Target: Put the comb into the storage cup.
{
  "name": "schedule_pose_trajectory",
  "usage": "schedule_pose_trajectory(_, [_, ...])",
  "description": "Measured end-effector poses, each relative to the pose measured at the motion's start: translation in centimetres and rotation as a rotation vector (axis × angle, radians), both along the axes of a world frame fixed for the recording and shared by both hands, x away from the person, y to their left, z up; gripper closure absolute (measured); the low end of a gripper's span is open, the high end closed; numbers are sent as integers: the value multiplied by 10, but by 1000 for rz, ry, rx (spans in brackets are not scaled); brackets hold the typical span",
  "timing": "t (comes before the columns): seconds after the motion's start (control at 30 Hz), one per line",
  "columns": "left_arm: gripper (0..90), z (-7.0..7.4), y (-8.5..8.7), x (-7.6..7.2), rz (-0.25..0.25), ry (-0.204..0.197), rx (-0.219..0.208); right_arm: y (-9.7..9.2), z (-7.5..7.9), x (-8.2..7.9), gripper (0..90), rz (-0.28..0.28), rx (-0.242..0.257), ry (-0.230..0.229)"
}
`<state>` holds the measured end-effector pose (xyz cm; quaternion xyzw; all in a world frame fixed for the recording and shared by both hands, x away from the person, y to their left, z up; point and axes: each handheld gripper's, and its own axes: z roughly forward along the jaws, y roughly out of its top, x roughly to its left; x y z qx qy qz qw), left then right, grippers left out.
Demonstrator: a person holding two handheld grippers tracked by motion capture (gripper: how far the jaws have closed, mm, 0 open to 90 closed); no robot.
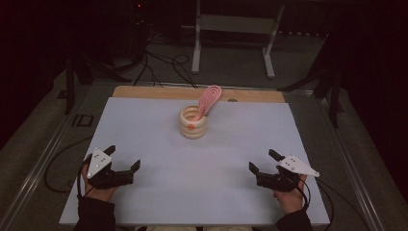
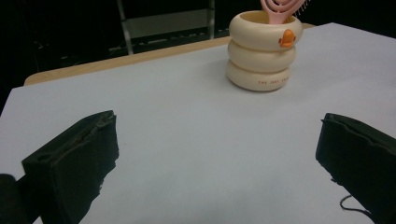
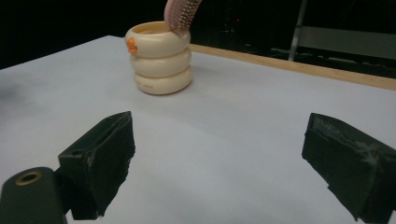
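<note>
A cream holder (image 1: 193, 123) shaped like three stacked rings, with a small orange mark on its top ring, stands upright at the back middle of the white mat. A pink hairbrush (image 1: 209, 99) stands in it, head up and leaning to the right. The holder also shows at the top of the left gripper view (image 2: 261, 52) and of the right gripper view (image 3: 160, 58). My left gripper (image 1: 123, 157) rests near the front left of the mat, open and empty. My right gripper (image 1: 264, 161) is near the front right, open as well, nothing between its jaws.
The white mat (image 1: 159, 187) covers a wooden table whose bare far edge (image 1: 159, 92) shows behind it. Past the table stands a white metal frame (image 1: 231, 29), with black cables (image 1: 163, 62) on the floor. Dark stands flank both sides.
</note>
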<state>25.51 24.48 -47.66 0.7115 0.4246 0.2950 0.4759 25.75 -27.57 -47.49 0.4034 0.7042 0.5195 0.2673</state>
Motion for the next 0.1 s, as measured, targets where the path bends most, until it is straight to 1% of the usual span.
schedule_pose_trajectory(0.1, [2,-1,1,0,4,-1,4,-2,-2,1,91,-4,-3,6])
